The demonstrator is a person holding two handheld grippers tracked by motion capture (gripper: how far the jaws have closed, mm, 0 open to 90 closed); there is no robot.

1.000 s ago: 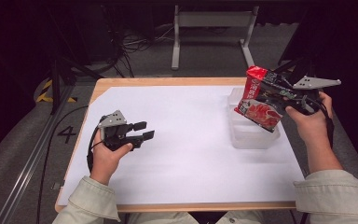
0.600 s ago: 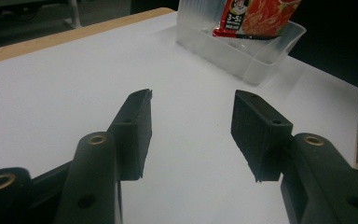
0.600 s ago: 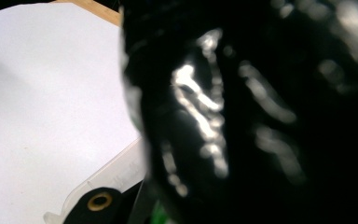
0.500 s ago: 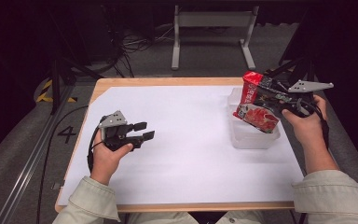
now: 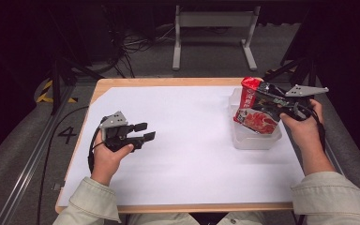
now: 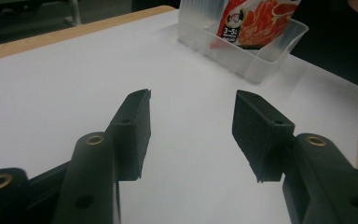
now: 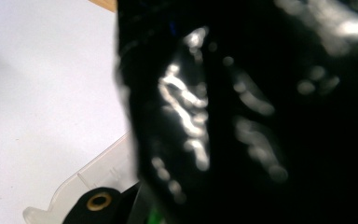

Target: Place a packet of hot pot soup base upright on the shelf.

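High view: The left gripper (image 5: 141, 132) is held just above the white sheet (image 5: 187, 140) that covers the tabletop, near the left edge and about halfway between the near and far edges. Its jaws stand apart with nothing between them. The right gripper (image 5: 268, 104) is at the right edge of the tabletop, toward the far side. Its jaws are clamped on a red snack bag (image 5: 255, 111), gripping the bag at its upper part. The bag stands tilted, with its lower end inside a clear plastic bin (image 5: 255, 139). The bin rests on the white sheet close to the right edge of the tabletop.

Left gripper view: Both black jaws rise from the bottom of the frame, moderately spread, with bare white sheet (image 6: 74, 84) visible in the gap. The clear plastic bin (image 6: 256, 63) sits well beyond the jaw tips, toward the far right corner of the tabletop. The red snack bag (image 6: 256, 21) stands in the bin, printed face toward the camera. The wooden tabletop edge (image 6: 65, 35) shows beyond the sheet.

Right gripper view: The dark, glossy back of the snack bag (image 7: 242, 121) sits directly in front of the camera, out of focus. A rim of the clear plastic bin (image 7: 98, 175) shows below it, on the white sheet (image 7: 42, 84).
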